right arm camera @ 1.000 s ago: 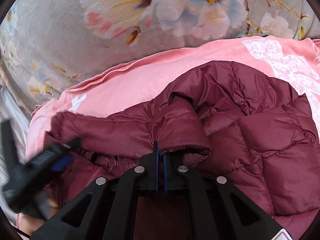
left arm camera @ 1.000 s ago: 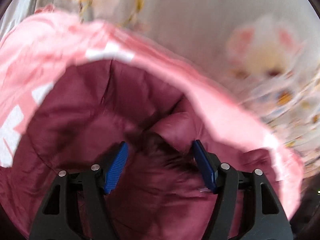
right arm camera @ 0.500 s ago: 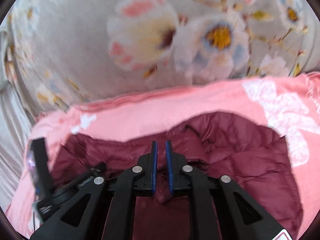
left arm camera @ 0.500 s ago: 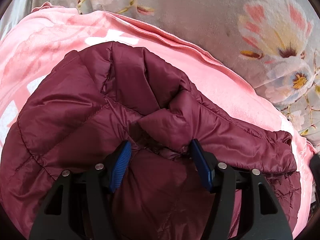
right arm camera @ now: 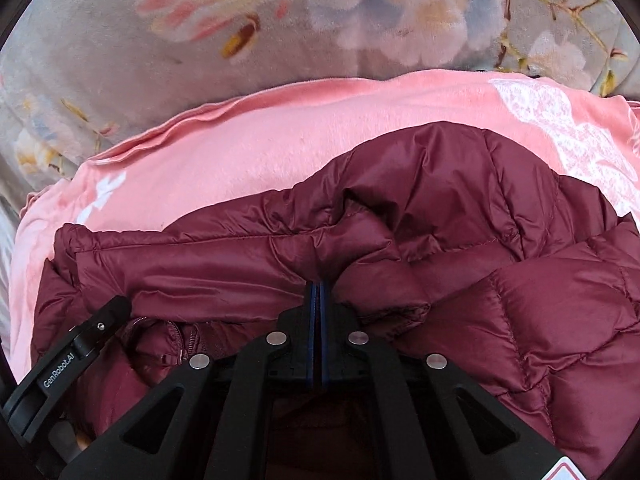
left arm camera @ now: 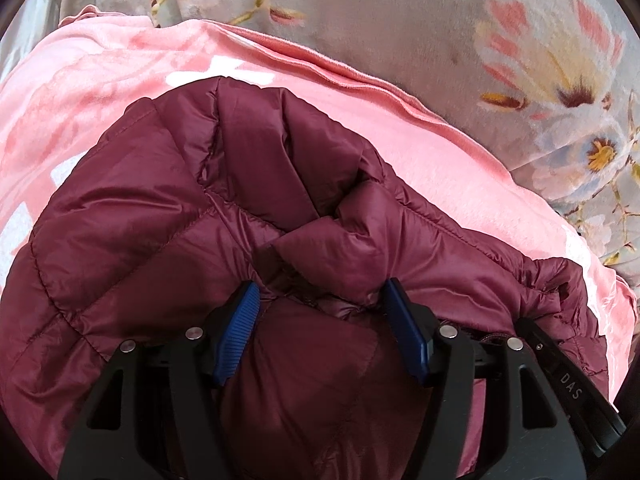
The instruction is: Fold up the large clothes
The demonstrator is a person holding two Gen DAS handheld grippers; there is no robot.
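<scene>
A dark red quilted puffer jacket (left arm camera: 168, 216) lies bunched on a pink blanket (left arm camera: 100, 64). My left gripper (left arm camera: 320, 300) is open, its blue pads either side of a raised fold of the jacket. In the right wrist view the jacket (right arm camera: 520, 280) fills the lower half on the pink blanket (right arm camera: 260, 152). My right gripper (right arm camera: 317, 286) is shut on a fold of the jacket beside the sleeve. The jacket's zipper (right arm camera: 188, 340) shows at the lower left. The left gripper's body (right arm camera: 68, 364) is at the left edge.
A grey floral bedspread (left arm camera: 440, 20) lies beyond the pink blanket, and also shows in the right wrist view (right arm camera: 280, 20). The right gripper's body (left arm camera: 568, 380) is at the lower right of the left wrist view.
The right gripper dipped and rose again, still shut on the jacket. The left gripper stayed open and drew back, so more of the jacket shows.
</scene>
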